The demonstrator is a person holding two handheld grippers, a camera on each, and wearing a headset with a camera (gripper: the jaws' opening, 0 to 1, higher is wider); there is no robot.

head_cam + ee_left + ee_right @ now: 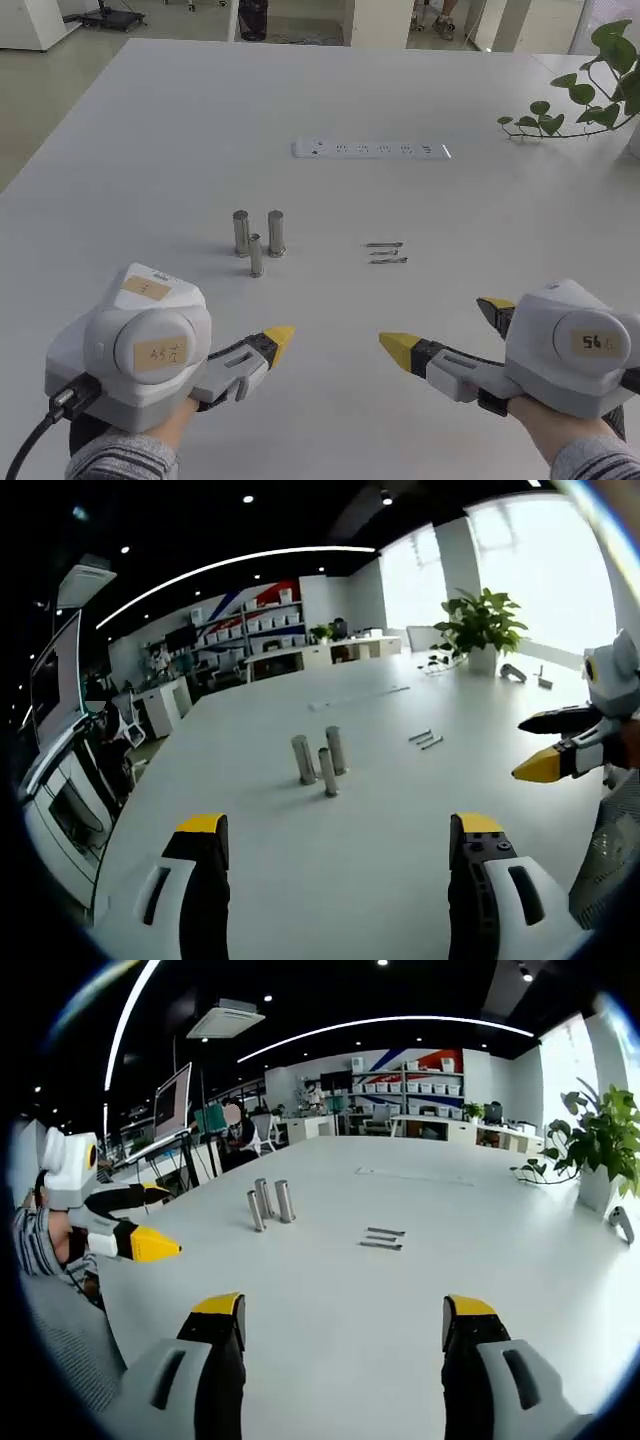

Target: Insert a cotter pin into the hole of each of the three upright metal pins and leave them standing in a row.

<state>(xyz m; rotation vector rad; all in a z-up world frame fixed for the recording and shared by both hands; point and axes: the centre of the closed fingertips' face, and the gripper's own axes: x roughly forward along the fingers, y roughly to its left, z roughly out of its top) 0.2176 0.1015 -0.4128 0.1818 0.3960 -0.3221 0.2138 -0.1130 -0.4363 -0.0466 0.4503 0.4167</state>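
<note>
- Left gripper view: left gripper (339, 826) has jaws spread wide w/ nothing btwn them; yellow tips hang over bare white table (250, 880).
- Right gripper view: right gripper (344, 1306) gapes the same way, nothing held, jaws apart above the table.
- Head view: both grippers sit low at the near edge, ea. in a hand, left one on the left, right one on the right. Tips angle inward toward ea. other, well apart from the parts.
- Three metal pins (276, 232) stand upright mid-table in a tight cluster, a triangle, not a row. Two stand side by side at the back; a shorter-looking one (256, 256) stands in front btwn them, just beside both. Can't tell if any touch. Holes too small to make out.
- Three cotter pins (383, 253) lie flat on the table to the right of the metal pins, parallel, one behind another, close together, w/ a clear gap from the cluster.
- Power strip (371, 150) lies flat farther back, beyond the parts.
- Plant (590, 95) trails leaves over the far right corner.
</note>
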